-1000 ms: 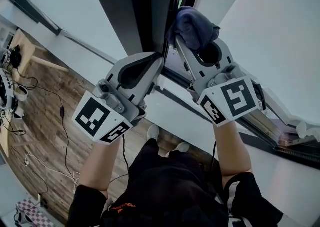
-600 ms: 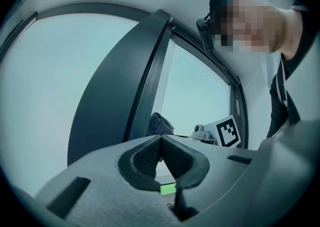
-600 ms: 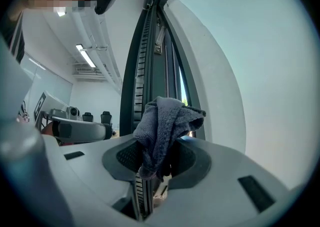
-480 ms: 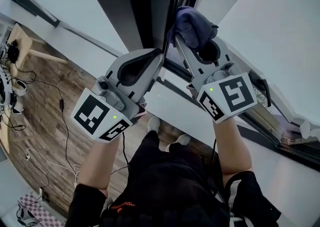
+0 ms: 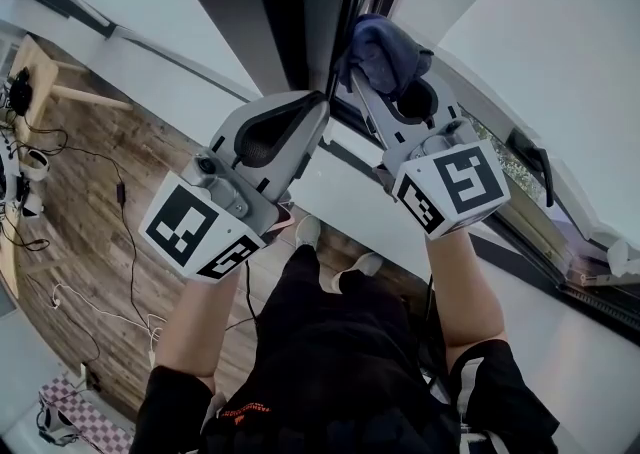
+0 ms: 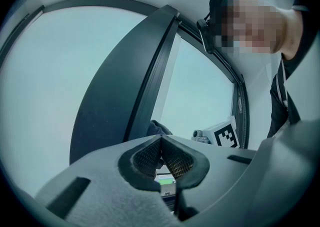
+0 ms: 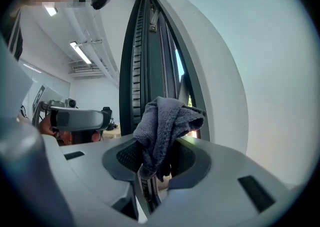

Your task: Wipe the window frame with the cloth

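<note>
Grey-blue cloth (image 7: 162,123) sits bunched between the fingers (image 7: 129,158) of the right gripper (image 7: 156,163), which pinch its lower folds while the rest stands up above their tips. In the head view the same cloth (image 5: 385,50) lies against the dark window frame (image 5: 300,12), at the edge of the narrow channel that runs up between the two pale panes. The right gripper (image 5: 385,84) points up into that channel. Seen from the right gripper view, the frame (image 7: 135,71) shows a ribbed dark strip directly behind the cloth.

Left of it, the left gripper (image 5: 318,107) has its fingers (image 6: 150,157) pressed together with nothing held between them. Their tips rest just beside the frame, near the cloth. The left gripper view looks up the frame (image 6: 115,96), and a small piece of the cloth (image 6: 158,128) shows beyond the closed tips.

Each gripper carries a marker cube, the left one (image 5: 195,232) low and the right one (image 5: 455,192) higher. Bare forearms and black clothing fill the bottom of the head view. Wooden floor (image 5: 90,192) with loose cables (image 5: 125,242) lies far below on the left.
</note>
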The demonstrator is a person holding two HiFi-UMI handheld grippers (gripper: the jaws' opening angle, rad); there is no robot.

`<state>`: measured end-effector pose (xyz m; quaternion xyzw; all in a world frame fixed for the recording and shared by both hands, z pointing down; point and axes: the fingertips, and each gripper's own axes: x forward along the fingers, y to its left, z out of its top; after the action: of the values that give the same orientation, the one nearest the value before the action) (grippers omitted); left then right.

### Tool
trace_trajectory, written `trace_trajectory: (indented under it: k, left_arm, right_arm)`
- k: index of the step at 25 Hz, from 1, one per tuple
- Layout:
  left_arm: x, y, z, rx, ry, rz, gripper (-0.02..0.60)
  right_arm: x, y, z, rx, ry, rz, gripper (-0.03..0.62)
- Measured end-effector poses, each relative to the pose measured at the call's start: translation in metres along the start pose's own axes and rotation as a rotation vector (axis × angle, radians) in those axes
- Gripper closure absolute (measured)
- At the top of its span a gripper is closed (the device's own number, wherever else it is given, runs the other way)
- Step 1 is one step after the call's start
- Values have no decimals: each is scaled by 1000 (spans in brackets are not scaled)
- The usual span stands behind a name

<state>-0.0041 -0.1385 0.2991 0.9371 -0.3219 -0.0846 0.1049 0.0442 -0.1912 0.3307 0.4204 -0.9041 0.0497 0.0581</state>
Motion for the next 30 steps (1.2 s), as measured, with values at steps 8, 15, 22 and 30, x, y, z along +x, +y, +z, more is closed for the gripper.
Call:
trace_trajectory:
  k: [8, 15, 22, 30]
  left_arm:
    - [-5, 4, -24, -24, 26, 12, 561]
    - [-6, 8, -41, -43, 43, 26, 561]
    - [-8, 12, -59, -69, 61, 31, 561]
    - [-8, 19, -78, -94, 82, 45, 561]
  right_arm:
    - [3, -5, -40, 38, 56, -22, 477]
    - [5, -7, -64, 53, 97, -18, 477]
    - [10, -7, -89, 56, 139, -20, 477]
    - [15, -10, -117, 67, 191, -19, 477]
